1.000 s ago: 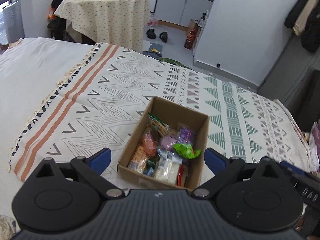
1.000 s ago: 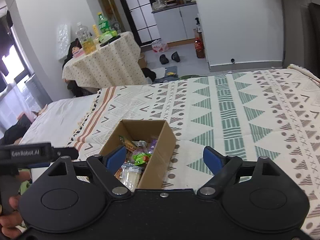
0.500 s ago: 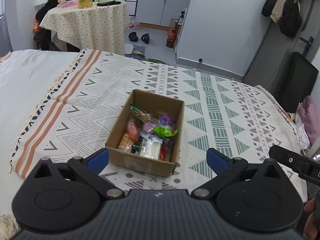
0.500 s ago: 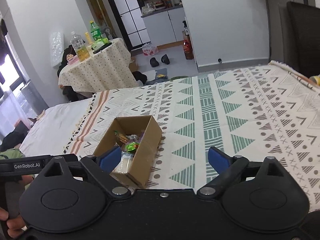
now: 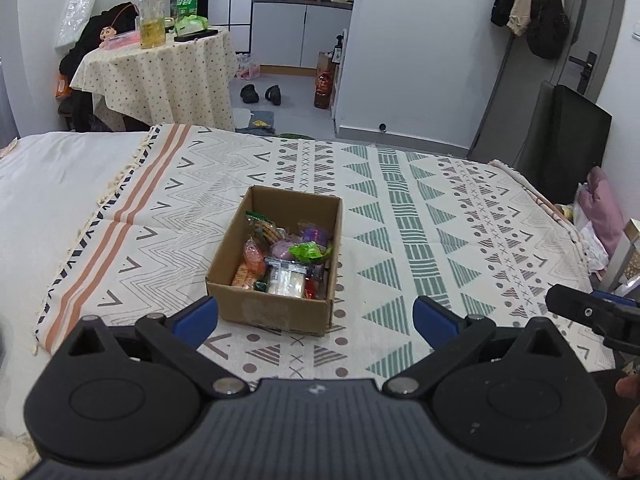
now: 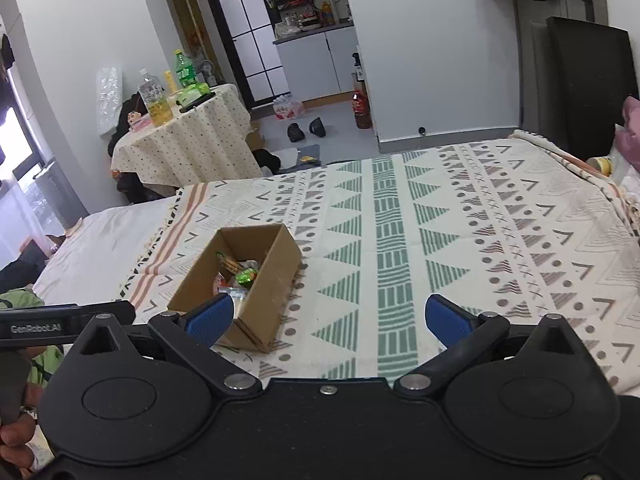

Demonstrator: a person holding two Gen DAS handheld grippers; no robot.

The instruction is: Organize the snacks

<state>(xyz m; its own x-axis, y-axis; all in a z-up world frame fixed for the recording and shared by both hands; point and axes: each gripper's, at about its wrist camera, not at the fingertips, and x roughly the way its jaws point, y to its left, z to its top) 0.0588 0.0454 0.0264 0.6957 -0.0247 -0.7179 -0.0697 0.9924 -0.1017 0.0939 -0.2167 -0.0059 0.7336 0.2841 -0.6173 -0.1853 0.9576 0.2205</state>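
Both grippers hang above the near edge of the bed with nothing in them: our left gripper (image 5: 316, 316) has its blue-padded fingers (image 5: 196, 318) spread wide, and our right gripper (image 6: 328, 316) is spread just as wide. We see the cardboard box (image 5: 276, 308) resting on the patterned blanket (image 5: 420, 216), ahead of the left gripper and framed between its fingers without touching them. From the right wrist view the same box (image 6: 268, 292) sits ahead and to the left, partly behind that gripper's left finger. Packed inside are the snacks (image 5: 284, 256): a crumpled green wrapper on top, a purple packet behind it, orange packets along the left wall, and a clear pack of white pieces at the near end. Beyond the bed stands a small table (image 5: 160, 76) under a dotted cloth, with bottles (image 5: 152, 16) on it, and a pair of dark shoes (image 5: 260, 94) lies on the floor.
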